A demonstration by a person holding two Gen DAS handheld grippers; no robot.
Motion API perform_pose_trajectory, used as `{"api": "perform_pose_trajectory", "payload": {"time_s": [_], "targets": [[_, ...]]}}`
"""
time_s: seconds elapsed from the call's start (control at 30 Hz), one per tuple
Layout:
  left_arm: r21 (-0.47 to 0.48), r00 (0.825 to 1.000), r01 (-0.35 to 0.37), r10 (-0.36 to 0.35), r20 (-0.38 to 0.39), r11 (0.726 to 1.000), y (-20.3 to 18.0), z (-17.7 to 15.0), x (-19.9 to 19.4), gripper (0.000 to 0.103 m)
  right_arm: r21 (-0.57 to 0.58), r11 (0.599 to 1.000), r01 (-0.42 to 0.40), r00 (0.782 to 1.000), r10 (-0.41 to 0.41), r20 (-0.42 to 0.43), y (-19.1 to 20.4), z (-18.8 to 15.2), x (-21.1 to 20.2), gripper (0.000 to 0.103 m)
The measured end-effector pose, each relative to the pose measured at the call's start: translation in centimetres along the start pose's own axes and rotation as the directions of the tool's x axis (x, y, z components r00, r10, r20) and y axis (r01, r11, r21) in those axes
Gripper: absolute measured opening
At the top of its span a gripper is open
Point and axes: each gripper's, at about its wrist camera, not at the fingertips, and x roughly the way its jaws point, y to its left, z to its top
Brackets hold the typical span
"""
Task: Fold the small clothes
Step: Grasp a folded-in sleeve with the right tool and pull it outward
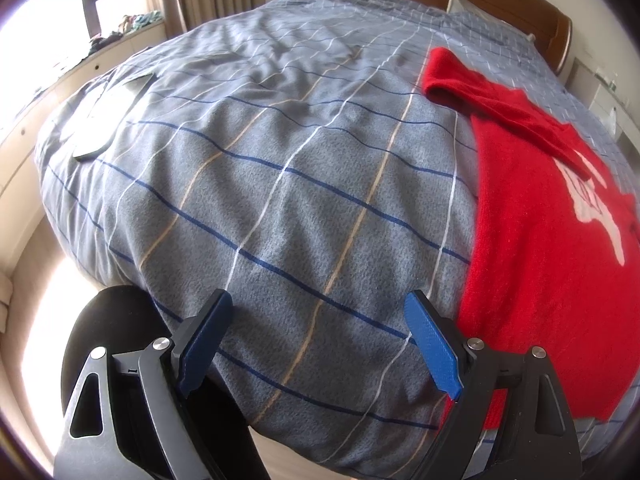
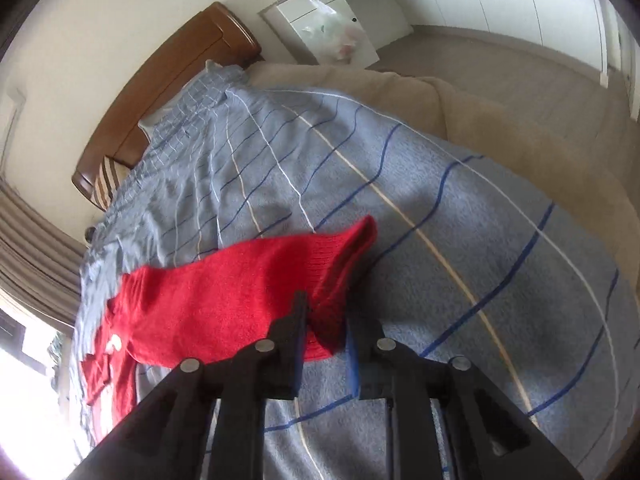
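A red sweater (image 1: 540, 240) lies on the bed, on a grey-blue checked blanket (image 1: 280, 200) that covers nearly the whole mattress. In the left wrist view the sweater fills the right part of the blanket, with its body spread flat and a white printed mark on the front. One sleeve (image 1: 480, 92) is folded across the top of the sweater and points away toward the wooden headboard (image 1: 520, 4).

The left gripper (image 1: 318, 344) hangs above the near edge of the blanket, just beside the sweater's left border but not touching it. Its jaws are spread wide, and only blanket shows between the two blue pads (image 1: 432, 348).

In the right wrist view the right gripper (image 2: 324, 344) is at the sweater (image 2: 224, 300). Its jaws are nearly closed and a fold of red knit, the end of a sleeve (image 2: 344, 264), sits between them, so they grasp the sleeve. The sleeve is raised from the blanket (image 2: 460, 240) here and its cuff stands up beyond the jaws. The rest of the sweater runs to the left of the gripper, toward the bright window side.

Beyond the sweater, a striped pillow (image 2: 106, 184) leans against the headboard (image 2: 172, 72). A beige cover (image 2: 500, 120) lies along the far edge of the blanket, and a white cabinet (image 2: 332, 28) stands by the wall behind it.
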Motion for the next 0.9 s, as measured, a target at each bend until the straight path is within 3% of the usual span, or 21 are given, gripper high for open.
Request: {"api": "perform_pose_trajectory", "payload": {"time_s": [0.1,0.13,0.17,0.23,0.33,0.4,0.53,0.63,0.7,0.73,0.77,0.83,0.9], "targets": [[0.01,1.0,-0.014,0.014,0.0,1.0,-0.3,0.0,0.1,0.089,0.099,0.992,-0.074,0.997,0.072,0.019,-1.3,0.2,0.4,0.023],[0.017,1.0,-0.019,0.019,0.001,1.0,-0.4,-0.1,0.2,0.089,0.12,0.99,-0.075,0.997,0.073,0.014,-1.6,0.3,0.5,0.012],[0.024,1.0,-0.022,0.022,0.003,0.999,-0.5,-0.1,0.2,0.089,0.122,0.992,-0.035,0.999,0.033,0.014,-1.5,0.5,0.5,0.004],[0.032,1.0,-0.026,0.026,0.006,0.999,-0.6,-0.1,0.1,0.089,0.089,0.994,0.059,0.997,-0.062,0.037,-1.0,0.9,-0.4,0.004],[0.032,1.0,-0.026,0.025,0.005,0.999,-0.6,-0.1,0.2,0.089,-0.004,0.974,0.227,0.972,-0.226,0.067,-1.0,1.2,-0.7,0.003],[0.036,1.0,-0.028,0.028,0.002,0.999,-0.6,-0.1,0.1,0.089,-0.017,0.972,0.235,0.971,-0.234,0.037,-2.5,0.9,0.2,0.002],[0.065,1.0,-0.031,0.03,0.003,0.997,-0.9,0.1,-0.3,0.089,-0.043,0.973,0.227,0.973,-0.224,0.059,-2.3,0.7,0.0,0.003],[0.144,0.999,-0.032,0.028,0.03,0.989,-2.1,1.3,-1.7,0.089,-0.069,0.976,0.206,0.977,-0.201,0.066,-2.2,0.6,-0.7,0.011],[0.201,0.996,-0.019,0.001,0.09,0.979,-3.2,3.2,-3.5,0.089,-0.093,0.969,0.231,0.971,-0.223,0.089,-1.8,0.4,-1.7,0.015],[0.227,0.992,-0.006,-0.023,0.122,0.974,-3.9,4.4,-4.5,0.089,-0.105,0.961,0.257,0.963,-0.246,0.107,-1.4,0.3,-2.2,0.022],[0.256,0.986,0.009,-0.051,0.159,0.967,-4.8,5.7,-5.6,0.09,-0.116,0.953,0.282,0.955,-0.266,0.131,-1.2,0.0,-3.0,0.036],[0.322,0.971,0.043,-0.115,0.21,0.946,-7.1,8.5,-7.4,0.097,-0.137,0.927,0.35,0.925,-0.319,0.204,-0.4,-0.7,-5.1,0.052],[0.417,0.958,0.09,-0.193,0.213,0.905,-10.4,11.0,-8.1,0.1,-0.156,0.892,0.424,0.884,-0.371,0.283,0.7,-1.8,-7.2,0.058]]}}
